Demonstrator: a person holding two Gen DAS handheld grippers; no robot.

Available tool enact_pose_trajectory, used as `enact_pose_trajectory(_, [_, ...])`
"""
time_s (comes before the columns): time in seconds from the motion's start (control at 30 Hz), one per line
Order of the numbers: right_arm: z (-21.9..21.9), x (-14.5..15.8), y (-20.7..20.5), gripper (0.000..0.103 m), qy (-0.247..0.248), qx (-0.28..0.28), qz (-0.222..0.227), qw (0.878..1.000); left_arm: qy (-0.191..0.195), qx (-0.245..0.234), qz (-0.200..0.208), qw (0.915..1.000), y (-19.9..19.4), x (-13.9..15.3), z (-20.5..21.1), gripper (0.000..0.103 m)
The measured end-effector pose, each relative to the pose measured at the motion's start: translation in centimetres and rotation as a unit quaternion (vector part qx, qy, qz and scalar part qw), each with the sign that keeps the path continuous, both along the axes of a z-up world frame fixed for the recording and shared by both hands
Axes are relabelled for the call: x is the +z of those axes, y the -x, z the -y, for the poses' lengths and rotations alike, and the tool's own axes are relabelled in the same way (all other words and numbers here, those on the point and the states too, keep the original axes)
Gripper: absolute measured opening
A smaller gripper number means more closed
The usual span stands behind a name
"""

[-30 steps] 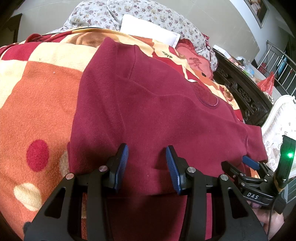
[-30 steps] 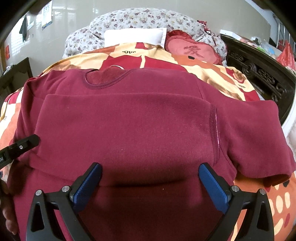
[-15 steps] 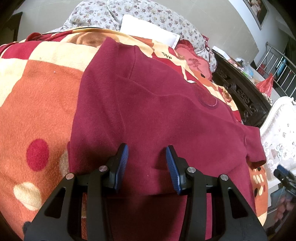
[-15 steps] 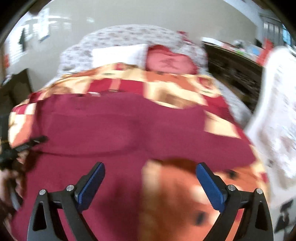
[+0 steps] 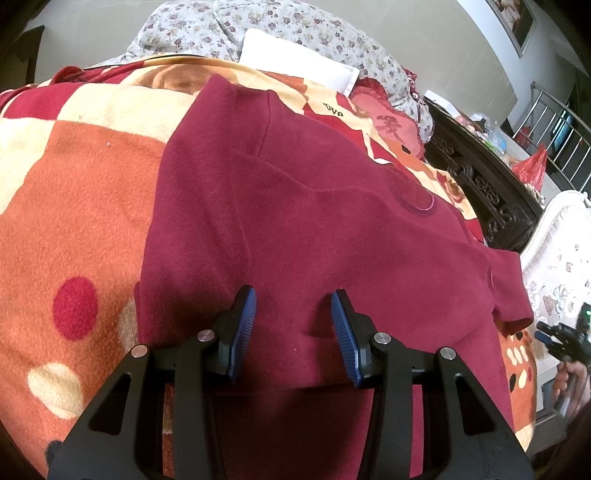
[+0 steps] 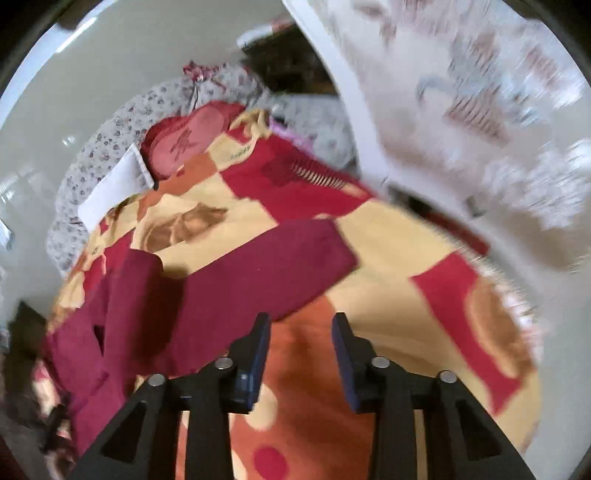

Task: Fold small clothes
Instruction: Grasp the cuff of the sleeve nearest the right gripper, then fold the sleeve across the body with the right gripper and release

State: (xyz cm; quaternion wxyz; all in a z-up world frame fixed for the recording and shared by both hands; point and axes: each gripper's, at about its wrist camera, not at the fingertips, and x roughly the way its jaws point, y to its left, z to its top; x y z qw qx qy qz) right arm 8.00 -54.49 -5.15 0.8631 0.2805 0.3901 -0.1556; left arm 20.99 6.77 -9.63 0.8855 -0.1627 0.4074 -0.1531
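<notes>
A maroon sweater [image 5: 314, 206] lies spread flat on an orange and red blanket [image 5: 74, 206] on a bed. My left gripper [image 5: 295, 328] hovers over the sweater's near hem, jaws partly apart, its pads not pressing the cloth. The right wrist view is blurred and tilted. There my right gripper [image 6: 301, 343] is over the bare blanket [image 6: 388, 295], just off the end of the sweater's sleeve [image 6: 266, 266]. Its jaws are closing with nothing between them. In the left wrist view the right gripper [image 5: 554, 338] shows small at the far right edge, held by a hand [image 5: 572, 384].
A white pillow [image 5: 295, 62], a floral quilt [image 5: 295, 26] and a red cushion [image 5: 388, 122] lie at the head of the bed. Dark carved wooden furniture [image 5: 480, 177] and a white lace-covered piece [image 5: 554, 258] stand along the right side.
My right gripper swept from over the sweater's middle to its right sleeve end, rolling as it went, and its jaws narrowed from wide open. The left gripper and sweater stayed put.
</notes>
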Motion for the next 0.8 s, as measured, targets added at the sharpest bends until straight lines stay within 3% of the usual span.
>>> enact_pose_trajectory(0.17, [2.0,-2.2,-1.3,0.041,-0.085,-0.043,0.030,0.995,-0.003,0.000,0.000,1.0000,0.0,0.0,0.0,0.042])
enact_pose_trajectory(0.27, [3.2,-2.9,-1.7,0.041,-0.109,-0.071,0.040,0.991,-0.006,0.000,0.000,1.0000,0.0,0.0,0.1,0.042])
enact_pose_trajectory(0.5, [5.2,-3.9,-1.2,0.041,-0.181,-0.126,0.093,0.971,-0.011,0.001,0.000,0.9999,0.0,0.0,0.3,0.042])
enact_pose_trajectory(0.53, [5.1,-3.7,-1.2,0.034,-0.178,-0.124,0.095,0.972,-0.010,0.001,0.000,0.9999,0.0,0.0,0.3,0.042])
enact_pose_trajectory(0.57, [4.9,-3.3,-1.3,0.018,-0.170,-0.116,0.100,0.974,-0.010,0.001,0.000,1.0000,0.0,0.0,0.3,0.042])
enact_pose_trajectory(0.6, [4.6,-2.8,-1.3,0.009,-0.159,-0.108,0.102,0.976,-0.010,0.001,0.000,1.0000,0.0,0.0,0.3,0.042])
enact_pose_trajectory(0.7, [2.4,1.2,-1.3,0.006,-0.092,-0.064,0.138,0.984,-0.010,0.001,0.000,0.9999,0.0,0.0,0.3,0.042])
enact_pose_trajectory(0.8, [-1.2,5.6,-1.4,0.006,-0.060,-0.006,0.193,0.979,-0.011,0.001,0.000,0.9999,0.0,0.0,0.3,0.042])
